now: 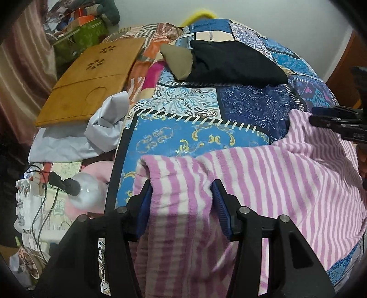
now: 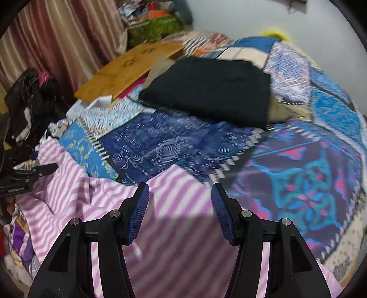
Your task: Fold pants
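My worry is that the pink striped pants, lying rumpled on the near part of the patchwork bedspread, slide off the near edge or bunch if I drag one corner alone. My left gripper hovers low over a raised fold on the left, jaws spread around it, not pinching. My right gripper is also apart, above the cloth's far edge.

Patchwork-covered bed, white wall, curtain
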